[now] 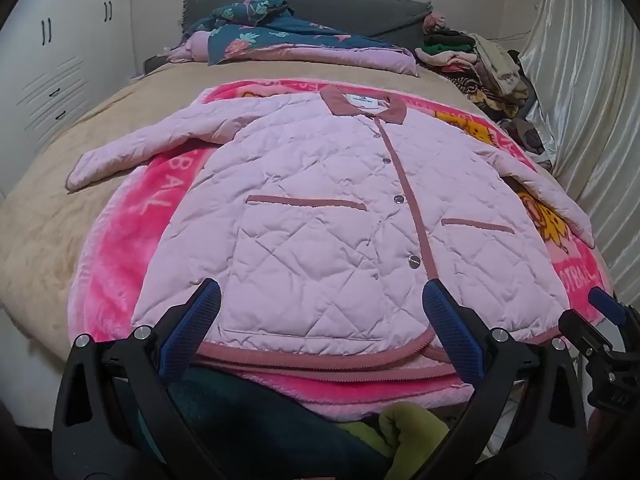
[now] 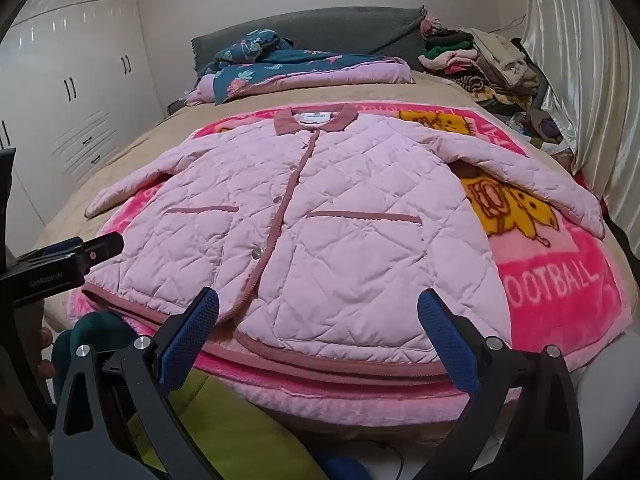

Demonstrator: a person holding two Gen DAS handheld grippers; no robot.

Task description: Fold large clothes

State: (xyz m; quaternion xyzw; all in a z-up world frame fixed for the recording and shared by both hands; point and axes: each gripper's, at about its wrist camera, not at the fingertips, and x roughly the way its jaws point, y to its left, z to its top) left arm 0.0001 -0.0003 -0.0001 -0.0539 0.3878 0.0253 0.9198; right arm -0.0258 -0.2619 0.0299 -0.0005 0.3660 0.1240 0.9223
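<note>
A pale pink quilted jacket (image 1: 320, 216) (image 2: 320, 240) lies flat and buttoned, front up, on a bright pink blanket (image 1: 132, 216) (image 2: 560, 280). Its collar points away and both sleeves are spread out to the sides. My left gripper (image 1: 320, 300) hovers open over the jacket's near hem, left of the button strip, with nothing between its blue pads (image 1: 192, 332). My right gripper (image 2: 318, 300) hovers open over the hem on the right half, also holding nothing. Each gripper shows at the edge of the other's view: the right gripper (image 1: 608, 320) and the left gripper (image 2: 80, 256).
The blanket covers a beige bed (image 1: 40, 208) (image 2: 120, 160). A folded floral quilt (image 1: 280, 40) (image 2: 288, 68) lies at the head. A clothes pile (image 1: 488, 64) (image 2: 492, 64) sits at the far right by a shiny curtain (image 1: 592, 100). White wardrobes (image 2: 72, 80) stand left. Green and teal fabric (image 1: 408, 428) (image 2: 224, 420) shows below the near edge.
</note>
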